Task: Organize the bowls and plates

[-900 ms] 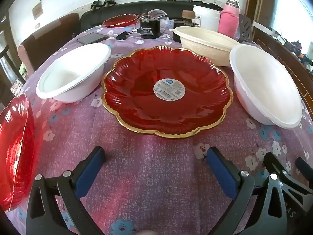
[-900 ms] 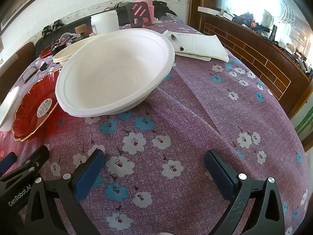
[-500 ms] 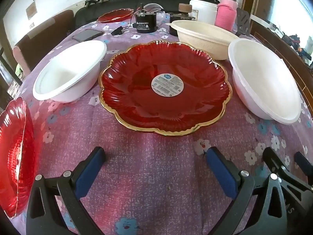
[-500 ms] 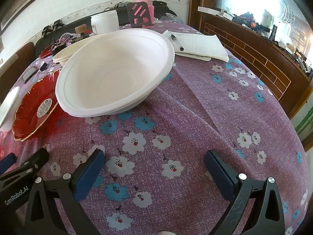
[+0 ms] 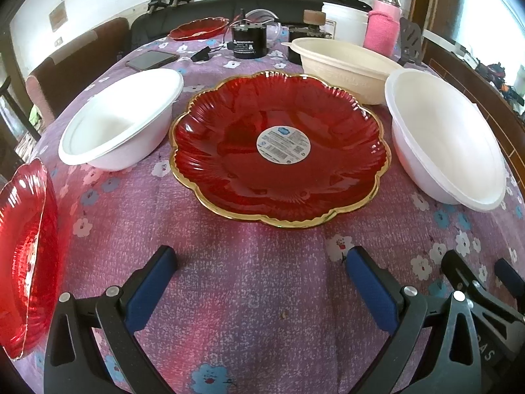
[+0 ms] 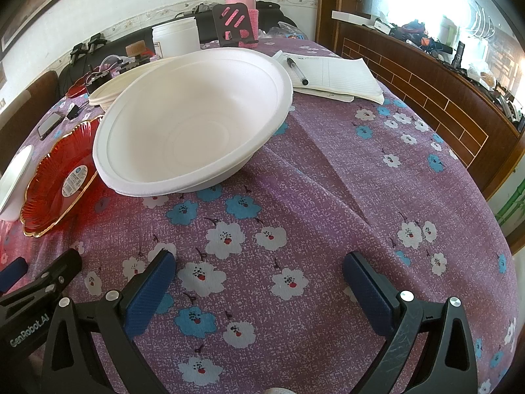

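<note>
Glossy red plate (image 5: 279, 151), matt, perhaps foam bowl (image 6: 193, 124), woven tablecloth (image 6: 328, 197).

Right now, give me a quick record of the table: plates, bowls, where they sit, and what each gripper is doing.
surface: purple floral tablecloth
center plate: red gold-rimmed plate, label sticker in middle, empty
other plates: red plate at near left edge; far red plate at back
bowls: small white bowl left of center plate; large white bowl right of it; cream bowl behind
left gripper: open, empty, facing center plate
right gripper: open, empty, facing large white bowl
</note>
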A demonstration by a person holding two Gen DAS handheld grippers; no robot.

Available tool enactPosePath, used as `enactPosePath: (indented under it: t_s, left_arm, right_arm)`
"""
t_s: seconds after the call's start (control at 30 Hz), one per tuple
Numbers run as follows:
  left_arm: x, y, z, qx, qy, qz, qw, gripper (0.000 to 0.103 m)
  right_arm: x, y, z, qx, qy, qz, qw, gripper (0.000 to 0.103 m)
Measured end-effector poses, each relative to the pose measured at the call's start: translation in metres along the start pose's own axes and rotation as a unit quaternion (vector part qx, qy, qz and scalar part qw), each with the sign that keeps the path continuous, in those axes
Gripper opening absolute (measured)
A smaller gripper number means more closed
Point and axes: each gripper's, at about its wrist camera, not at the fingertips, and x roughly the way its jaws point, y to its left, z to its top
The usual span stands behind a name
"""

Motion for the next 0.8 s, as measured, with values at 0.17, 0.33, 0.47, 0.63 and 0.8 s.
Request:
enactPosePath:
  t_s: [0.17, 0.33, 0.47, 0.63, 0.8]
  left_arm:
    - [0.001, -0.001, 0.002, 0.002, 0.011, 0.001, 0.9999, 0.103]
    - [-0.001, 0.004, 0.003, 0.033, 0.031, -0.026, 0.9986, 0.103]
    - [-0.018, 0.015, -0.011, 0.021, 0.013, -0.05, 0.9985, 0.099]
    - [-0.07, 0.029, -0.027, 0.009, -0.085, -0.051, 0.9951, 0.098]
    - [-0.126, 0.041, -0.038, 0.003, -0.19, -0.021, 0.9815, 0.099]
  right_arm:
    - [-0.001, -0.001, -0.002, 0.003, 0.005, -0.001, 1.0, 0.102]
    - [0.0, 0.001, 0.003, -0.005, 0.03, 0.0, 1.0, 0.102]
    - [0.002, 0.0, 0.005, -0.017, 0.035, 0.009, 0.999, 0.102]
    - [-0.004, -0.003, -0.004, -0.029, 0.042, 0.018, 0.999, 0.102]
    - [-0.015, -0.003, -0.019, -0.043, 0.038, 0.027, 0.998, 0.102]
